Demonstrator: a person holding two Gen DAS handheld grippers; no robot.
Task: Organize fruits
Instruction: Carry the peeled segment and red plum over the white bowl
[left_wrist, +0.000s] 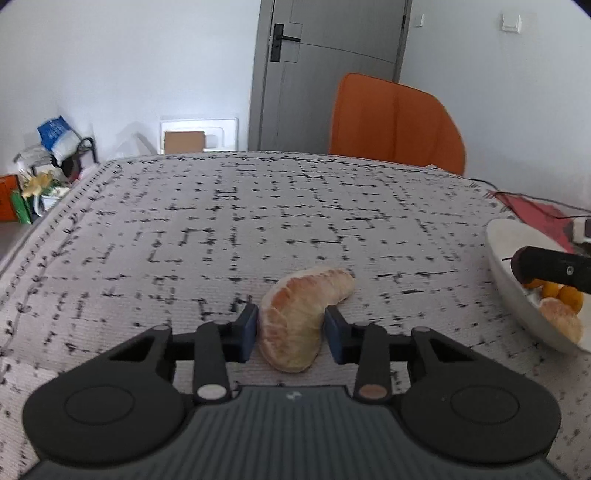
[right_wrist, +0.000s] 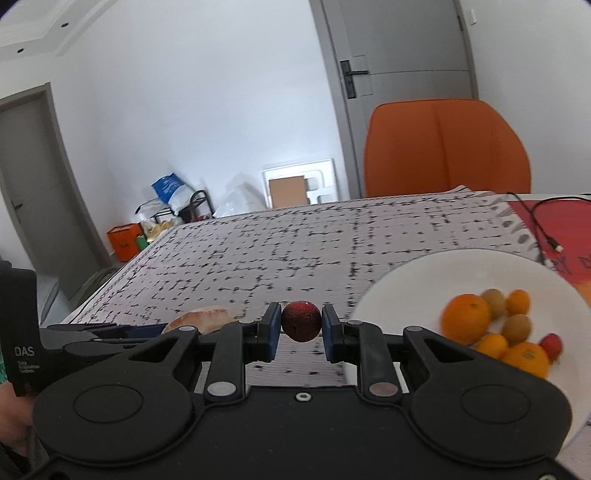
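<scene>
A patterned tablecloth covers the table, with an orange chair behind it. At the right sits a white plate holding oranges and smaller fruits. The left gripper brackets a peeled pomelo segment lying on the cloth, its jaws pressed to both sides. The right gripper is clamped on a dark red fruit, just left of the plate's rim.
</scene>
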